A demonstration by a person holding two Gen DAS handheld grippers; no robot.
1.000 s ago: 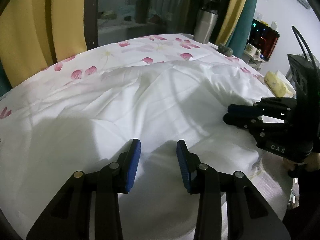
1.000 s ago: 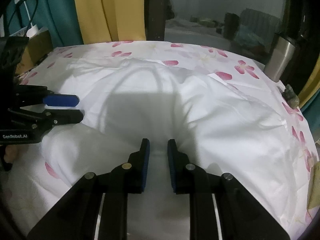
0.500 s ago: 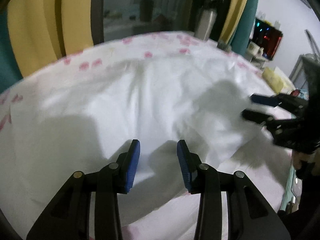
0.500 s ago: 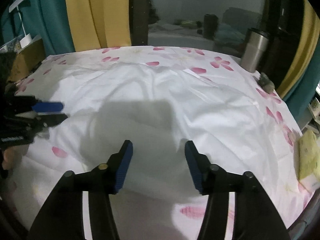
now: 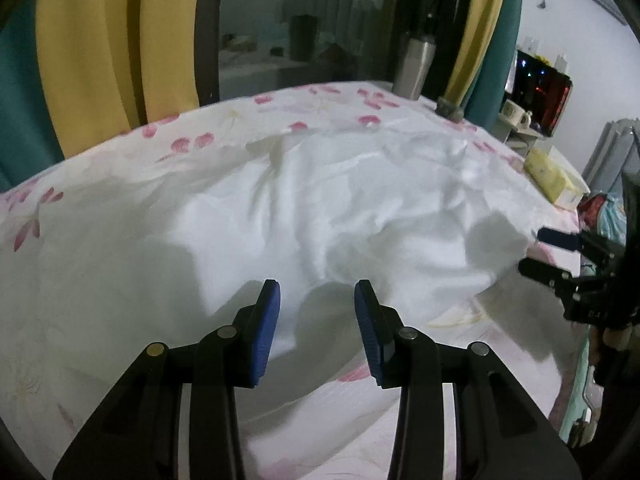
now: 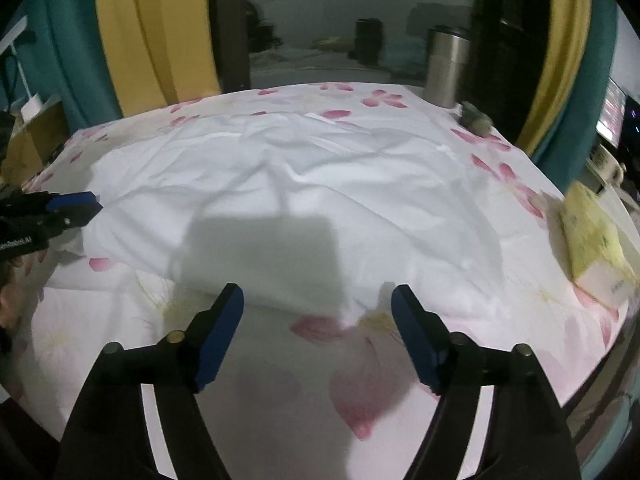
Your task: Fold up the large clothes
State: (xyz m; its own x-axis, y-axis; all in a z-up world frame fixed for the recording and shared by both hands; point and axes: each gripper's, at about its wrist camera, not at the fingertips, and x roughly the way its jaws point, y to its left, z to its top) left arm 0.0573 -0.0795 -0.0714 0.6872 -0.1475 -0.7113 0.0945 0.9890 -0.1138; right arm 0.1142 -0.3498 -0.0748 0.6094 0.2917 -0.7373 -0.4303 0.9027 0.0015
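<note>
A large white garment (image 5: 340, 208) lies crumpled on a table covered with a pink-flowered cloth (image 5: 400, 408); it also shows in the right wrist view (image 6: 312, 200). My left gripper (image 5: 316, 300) is open and empty, just above the garment's near edge. My right gripper (image 6: 316, 300) is wide open and empty, above the cloth in front of the garment's near edge. Each gripper shows at the side of the other's view, the right one (image 5: 548, 252) and the left one (image 6: 74, 208); both look open.
A steel tumbler (image 6: 446, 66) and a small grey object (image 6: 476, 120) stand at the table's far right. A yellow packet (image 6: 592, 240) lies at the right edge. Yellow and teal curtains (image 6: 136, 36) and a dark window are behind.
My right gripper opened from almost shut to wide and pulled back off the garment. My left gripper also drew back toward the near edge. The garment looks more crumpled.
</note>
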